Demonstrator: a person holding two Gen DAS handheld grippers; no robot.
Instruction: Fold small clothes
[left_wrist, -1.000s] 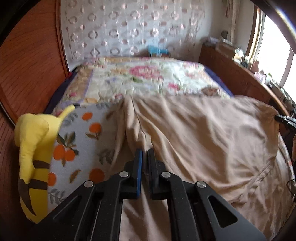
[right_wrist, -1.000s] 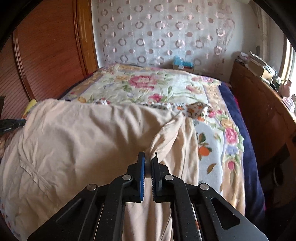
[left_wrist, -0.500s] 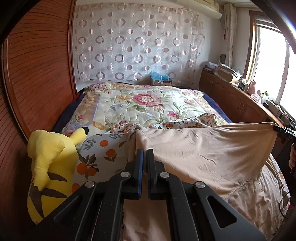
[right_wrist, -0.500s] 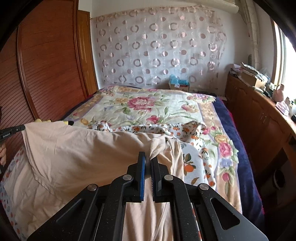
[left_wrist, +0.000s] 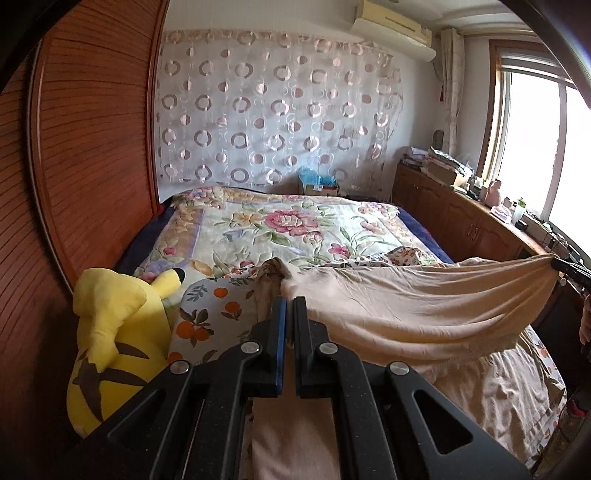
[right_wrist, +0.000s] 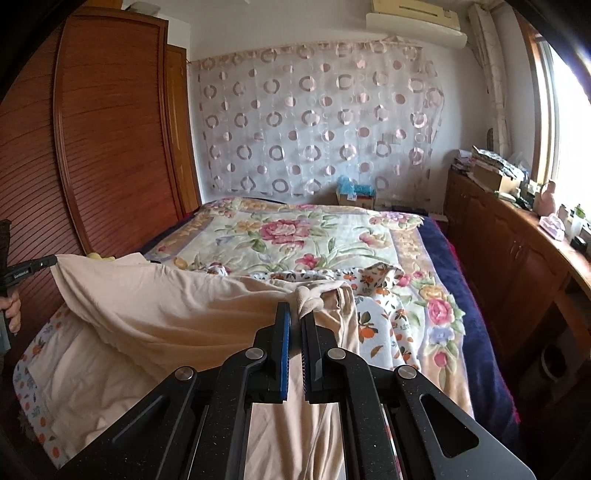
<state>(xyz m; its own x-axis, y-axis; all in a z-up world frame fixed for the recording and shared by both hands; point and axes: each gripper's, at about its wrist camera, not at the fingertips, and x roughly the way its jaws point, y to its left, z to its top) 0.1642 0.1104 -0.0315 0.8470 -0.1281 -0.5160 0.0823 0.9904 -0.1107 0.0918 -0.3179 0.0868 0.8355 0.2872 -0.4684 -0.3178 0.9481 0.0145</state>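
Note:
A beige garment hangs stretched between my two grippers above the bed. My left gripper is shut on one bunched corner of it. My right gripper is shut on the other corner, and it also shows at the far right of the left wrist view. The left gripper shows at the left edge of the right wrist view. The garment sags in the middle, and its lower part lies on the bed.
A floral quilt covers the bed, with an orange-print cloth under the garment. A yellow plush toy lies at the left by the wooden headboard. A wooden cabinet runs along the right.
Both grippers have risen with the garment, lifting its top edge off the bed and stretching it taut. The views now tilt up toward the curtain wall.

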